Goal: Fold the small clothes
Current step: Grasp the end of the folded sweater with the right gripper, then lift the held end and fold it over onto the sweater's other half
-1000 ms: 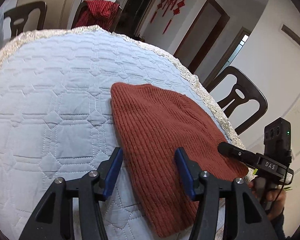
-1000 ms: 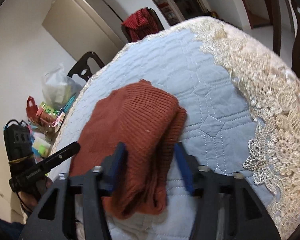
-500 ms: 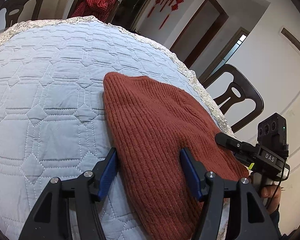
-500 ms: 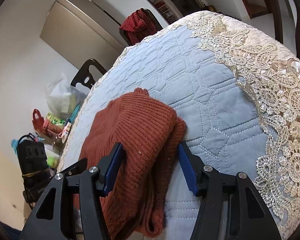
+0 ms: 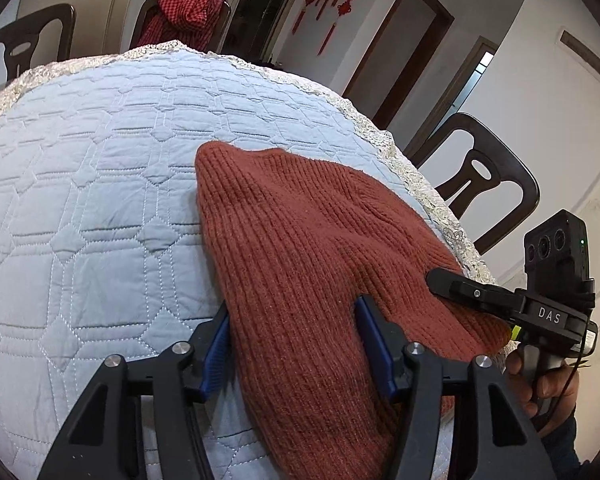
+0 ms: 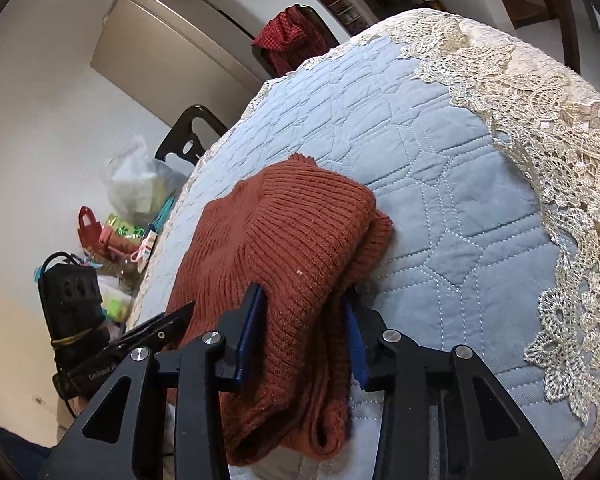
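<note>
My right gripper point(image 6: 304, 334) has just been closing its jaws, now pinching the rust knit garment point(image 6: 296, 240) at its near edge. My left gripper point(image 5: 296, 344) straddles the same edge, half open, jaws also closing. The garment lies on the table point(image 5: 80, 200) toward 3 o'clock; a thick fold could slip out.

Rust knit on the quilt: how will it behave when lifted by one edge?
Probably floppy: the knit already sags in soft layered folds. Likely light, thin ribbed fabric. It should grip rather than slip, since the ribs look coarse against the quilt.
</note>
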Motion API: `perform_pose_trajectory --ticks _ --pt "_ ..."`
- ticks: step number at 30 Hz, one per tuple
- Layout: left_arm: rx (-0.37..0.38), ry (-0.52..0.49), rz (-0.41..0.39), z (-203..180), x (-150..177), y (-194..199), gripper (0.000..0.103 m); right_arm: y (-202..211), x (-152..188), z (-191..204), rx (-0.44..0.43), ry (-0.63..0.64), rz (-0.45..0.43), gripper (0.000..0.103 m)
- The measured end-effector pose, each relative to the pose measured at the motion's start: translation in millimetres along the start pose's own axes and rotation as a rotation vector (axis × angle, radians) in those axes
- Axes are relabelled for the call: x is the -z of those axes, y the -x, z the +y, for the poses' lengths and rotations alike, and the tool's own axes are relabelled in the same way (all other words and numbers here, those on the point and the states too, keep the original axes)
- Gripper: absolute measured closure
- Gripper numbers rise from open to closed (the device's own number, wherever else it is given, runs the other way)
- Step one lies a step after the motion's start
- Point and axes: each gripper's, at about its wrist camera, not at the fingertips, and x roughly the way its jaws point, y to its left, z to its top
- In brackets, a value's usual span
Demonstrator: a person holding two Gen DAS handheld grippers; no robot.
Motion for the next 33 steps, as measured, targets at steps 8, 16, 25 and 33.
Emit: perform_pose_trajectory --ticks 8,16,25,33 --pt "-0.039 -0.039 -0.035 -10.1 -3.1 13.1 0.061 10.5 2.2 10.1 0.003 0.019 -0.023 0.073" --pt "-0.027 -0.067 -0.084 -15.1 -6.6 33.8 0.064 21.4 0.2 40.0 -0.029 0.087 -0.048 0.075" --pt "-0.039 -0.030 -0.122 15.2 -8.6 51.2 0.064 0.4 -4.6 64.5 -0.062 0.126 -0.029 0.075" --pt "-0.108 0.044 -0.162 69.3 -14.5 76.3 0.065 -51.6 -10.6 98.4 -0.120 0.172 0.035 0.075"
